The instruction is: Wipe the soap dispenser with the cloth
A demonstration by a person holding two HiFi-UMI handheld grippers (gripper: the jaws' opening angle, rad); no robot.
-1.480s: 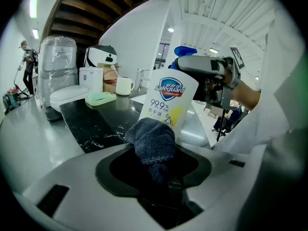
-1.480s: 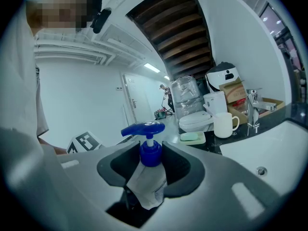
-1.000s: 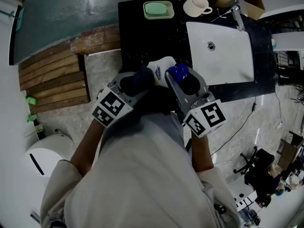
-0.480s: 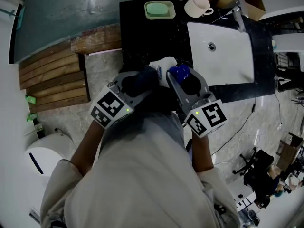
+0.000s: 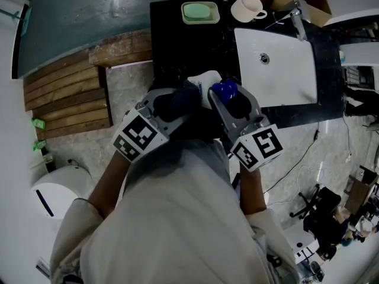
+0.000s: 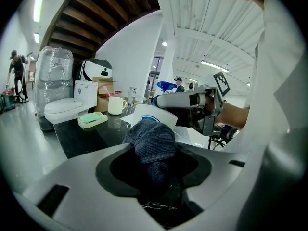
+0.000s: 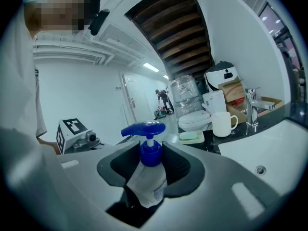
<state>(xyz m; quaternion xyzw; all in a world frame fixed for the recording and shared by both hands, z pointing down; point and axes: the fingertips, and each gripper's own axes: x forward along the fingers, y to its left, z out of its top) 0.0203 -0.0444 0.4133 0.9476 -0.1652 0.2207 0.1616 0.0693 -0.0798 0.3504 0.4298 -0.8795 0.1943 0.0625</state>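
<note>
My right gripper [image 7: 153, 163] is shut on the soap dispenser [image 7: 148, 178], a white bottle with a blue pump head [image 7: 144, 128], held tilted above the black counter. From above, the blue pump [image 5: 224, 89] and white body [image 5: 204, 83] show between the two grippers. My left gripper [image 6: 155, 150] is shut on a dark blue cloth [image 6: 150, 143], and the cloth [image 5: 177, 100] is pressed against the bottle's white side [image 6: 155, 115]. The right gripper [image 5: 228, 102] sits just right of the left gripper [image 5: 180, 102].
The black counter [image 5: 172, 34] carries a white sink basin [image 5: 278, 64] with a faucet [image 5: 294, 18], a white mug [image 5: 246, 6] and a green soap dish [image 5: 199, 12]. Wooden slats [image 5: 71, 93] lie to the left. A white toilet [image 6: 65, 107] stands beyond the counter.
The cloth and left gripper have shifted slightly up and right along the bottle's side. The right gripper and the dispenser have hardly moved.
</note>
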